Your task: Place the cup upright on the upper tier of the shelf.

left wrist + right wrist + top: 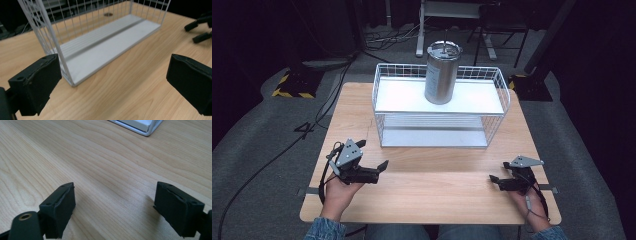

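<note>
A white wire two-tier rack [439, 113] stands at the middle back of the wooden table [437, 192]. A steel lidded canister [442, 72] stands upright on its upper shelf. My left gripper [381, 171] rests open near the front left, its jaws towards the rack. In the left gripper view the gripper [112, 87] has nothing between its jaws, which face the rack's bare lower shelf [107, 47]. My right gripper [496, 183] is open at the front right, low over the wood. In the right gripper view the gripper [117, 207] is empty, with a rack corner [140, 126] beyond it.
The right gripper's jaws [200, 30] show far off in the left gripper view. Bare wood lies between the grippers and the rack. On the grey floor past the table are cables [387, 37] and stand bases with yellow-black stripes [294, 85].
</note>
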Available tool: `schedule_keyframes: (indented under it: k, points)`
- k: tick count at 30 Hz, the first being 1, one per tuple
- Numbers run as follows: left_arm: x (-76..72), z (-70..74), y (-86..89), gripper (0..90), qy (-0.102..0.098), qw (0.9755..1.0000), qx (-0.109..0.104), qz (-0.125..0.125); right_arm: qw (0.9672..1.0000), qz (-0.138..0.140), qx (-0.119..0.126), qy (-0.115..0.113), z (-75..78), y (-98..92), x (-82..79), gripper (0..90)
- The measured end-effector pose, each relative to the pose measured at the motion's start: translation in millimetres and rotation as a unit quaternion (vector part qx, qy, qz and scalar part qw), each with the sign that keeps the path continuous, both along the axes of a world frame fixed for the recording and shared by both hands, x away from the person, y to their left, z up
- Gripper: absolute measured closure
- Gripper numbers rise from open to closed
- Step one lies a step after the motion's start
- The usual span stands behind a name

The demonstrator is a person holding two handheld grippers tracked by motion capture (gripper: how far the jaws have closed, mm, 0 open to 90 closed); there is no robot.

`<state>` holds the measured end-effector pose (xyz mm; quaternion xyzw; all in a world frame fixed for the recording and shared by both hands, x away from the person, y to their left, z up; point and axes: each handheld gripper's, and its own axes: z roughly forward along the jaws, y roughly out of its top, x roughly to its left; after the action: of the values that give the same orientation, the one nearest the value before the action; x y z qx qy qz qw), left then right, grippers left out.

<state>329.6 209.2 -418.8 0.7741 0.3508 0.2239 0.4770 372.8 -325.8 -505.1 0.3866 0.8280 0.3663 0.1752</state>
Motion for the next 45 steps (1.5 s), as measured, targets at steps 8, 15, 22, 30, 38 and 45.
schedule_keyframes:
  k: [8, 15, 22, 30, 38, 45]
  points:
    - [1.5, -26.4, 6.3, 0.5, 0.02, 0.9997, -0.005, 0.014, 1.0, 0.0, 0.0, 0.0, 0.0, 0.0, 0.1, 17.5]
    - [-6.3, -54.1, 9.3, 1.6, 0.026, 0.9989, -0.017, 0.035, 1.0, 0.0, 0.0, 0.0, 0.0, 0.0, 0.0, 17.5]
    - [-9.3, -73.3, 8.6, 2.3, 0.05, 0.9973, 0.029, 0.046, 1.0, 0.0, 0.0, 0.0, 0.0, 0.0, 0.0, 17.5]
    - [-6.3, -82.6, 1.9, 5.3, 0.083, 0.9934, 0.07, 0.038, 1.0, 0.003, 0.0, 0.0, 0.1, -0.3, -0.4, 17.8]
    - [-0.2, -86.9, -2.6, 9.3, 0.15, 0.9829, 0.098, 0.04, 1.0, 0.003, 0.0, 0.0, 0.1, -0.2, -0.5, 17.8]
    - [-0.4, -86.9, -2.4, 9.3, 0.151, 0.9829, 0.098, 0.04, 1.0, 0.003, 0.0, 0.0, 0.1, -0.1, -0.6, 17.8]
